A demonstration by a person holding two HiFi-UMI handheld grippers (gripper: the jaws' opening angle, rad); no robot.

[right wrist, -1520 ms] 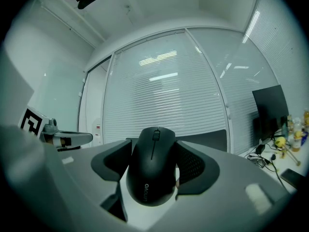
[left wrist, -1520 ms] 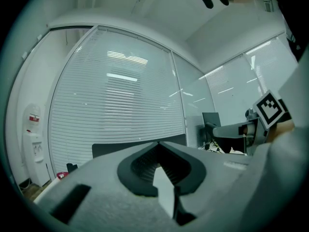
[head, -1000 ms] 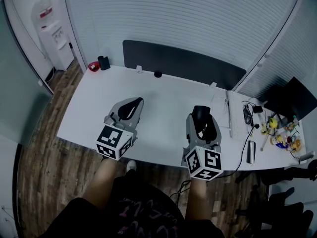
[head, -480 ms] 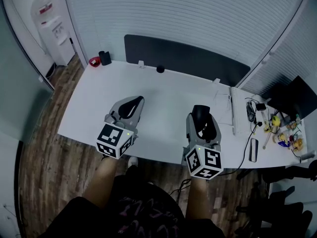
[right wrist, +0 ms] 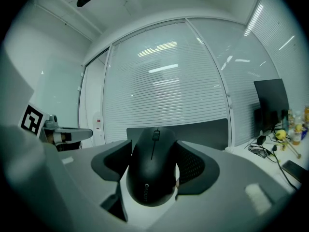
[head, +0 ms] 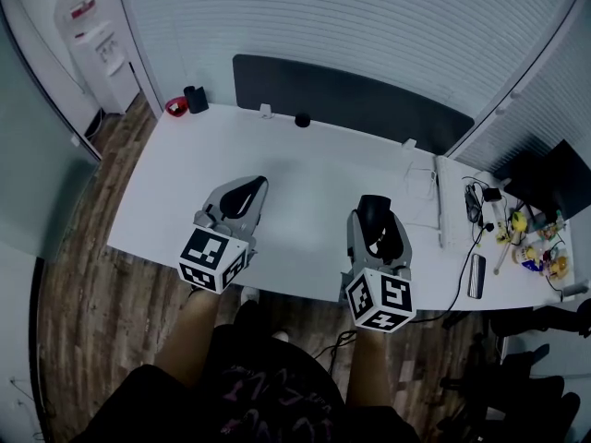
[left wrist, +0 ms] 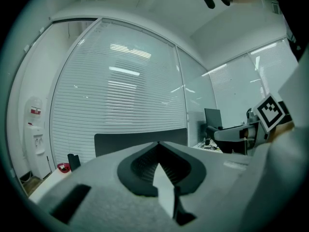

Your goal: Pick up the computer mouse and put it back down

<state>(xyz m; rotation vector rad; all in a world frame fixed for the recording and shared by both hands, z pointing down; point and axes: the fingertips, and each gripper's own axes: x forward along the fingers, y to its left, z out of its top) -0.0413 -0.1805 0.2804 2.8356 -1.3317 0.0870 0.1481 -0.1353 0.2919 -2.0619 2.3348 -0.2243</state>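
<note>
Right hand-held gripper clenched on black plastic computer mouse. Mouse long axis runs along jaws, nose away from person, over near edge of white counter. Contact with counter not determinable. Judged set-down path: straight down. Left hand-held gripper closed, empty, over same edge.

The black computer mouse has its flanks hidden behind the ribbed pads of the right gripper; the head view shows only its rounded back. The yellow clutter at the right end of the white desk is too small to name, as is a small dark round object. The black monitor runs off the right edge.
</note>
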